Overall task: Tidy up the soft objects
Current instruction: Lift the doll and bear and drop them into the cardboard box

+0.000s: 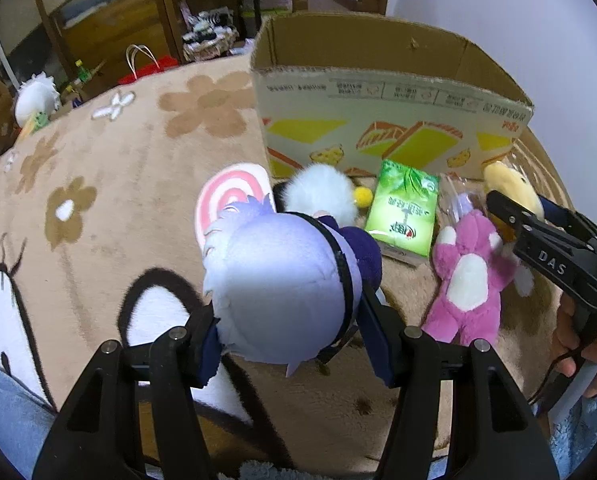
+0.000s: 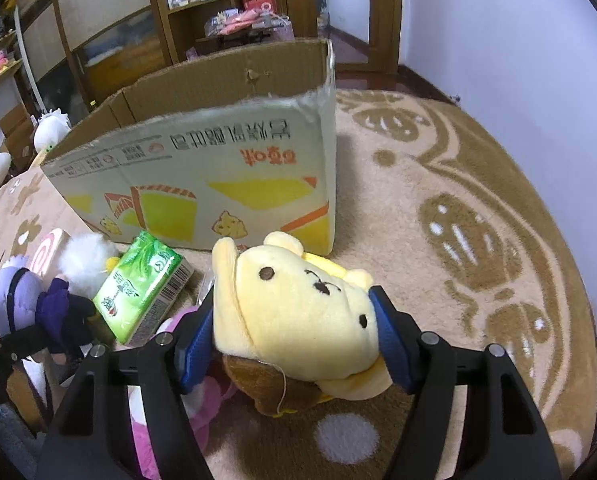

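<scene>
My left gripper (image 1: pixel 290 320) is shut on a lilac-haired plush doll (image 1: pixel 278 280) with a dark purple body, held above the rug. My right gripper (image 2: pixel 294 336) is shut on a yellow bear plush (image 2: pixel 298 312); it also shows in the left wrist view (image 1: pixel 510 188). A pink bear plush (image 1: pixel 470 276) lies on the rug under the right gripper. A white fluffy plush (image 1: pixel 322 192), a pink-and-white swirl cushion (image 1: pixel 226 196) and a green tissue pack (image 1: pixel 406 212) lie in front of the open cardboard box (image 1: pixel 378 92).
The beige flower-patterned rug (image 1: pixel 118 168) covers the surface. A white wall (image 2: pixel 518 40) is to the right. Wooden shelves (image 2: pixel 202 12) and a white plush (image 2: pixel 50 128) stand behind the box. A red bag (image 1: pixel 146 68) sits beyond the rug.
</scene>
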Motion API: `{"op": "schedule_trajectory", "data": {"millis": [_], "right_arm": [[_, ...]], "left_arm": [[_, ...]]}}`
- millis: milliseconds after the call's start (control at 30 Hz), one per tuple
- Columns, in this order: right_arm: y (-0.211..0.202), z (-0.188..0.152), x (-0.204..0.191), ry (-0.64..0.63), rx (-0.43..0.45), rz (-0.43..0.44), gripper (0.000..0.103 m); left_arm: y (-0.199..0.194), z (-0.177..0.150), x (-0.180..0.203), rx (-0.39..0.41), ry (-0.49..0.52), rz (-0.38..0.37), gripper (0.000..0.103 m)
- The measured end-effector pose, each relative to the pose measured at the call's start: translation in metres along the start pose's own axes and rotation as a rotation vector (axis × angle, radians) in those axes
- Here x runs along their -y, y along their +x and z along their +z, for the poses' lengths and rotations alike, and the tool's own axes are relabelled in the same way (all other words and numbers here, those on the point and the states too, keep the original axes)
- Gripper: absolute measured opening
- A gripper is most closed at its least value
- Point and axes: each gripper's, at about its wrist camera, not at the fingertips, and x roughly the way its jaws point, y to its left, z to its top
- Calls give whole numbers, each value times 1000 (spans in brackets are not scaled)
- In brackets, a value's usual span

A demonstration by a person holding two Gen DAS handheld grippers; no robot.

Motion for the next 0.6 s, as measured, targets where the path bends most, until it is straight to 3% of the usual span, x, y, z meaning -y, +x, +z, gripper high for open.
{"op": "schedule_trajectory", "data": {"millis": [333, 600], "right_arm": [[-44, 3, -7, -16, 159, -21, 74], [-72, 10, -6, 4, 229, -56, 75]], "left_arm": [[-33, 0, -4, 153, -14, 10, 58], [-70, 1, -5, 340, -9, 40, 58]]}}
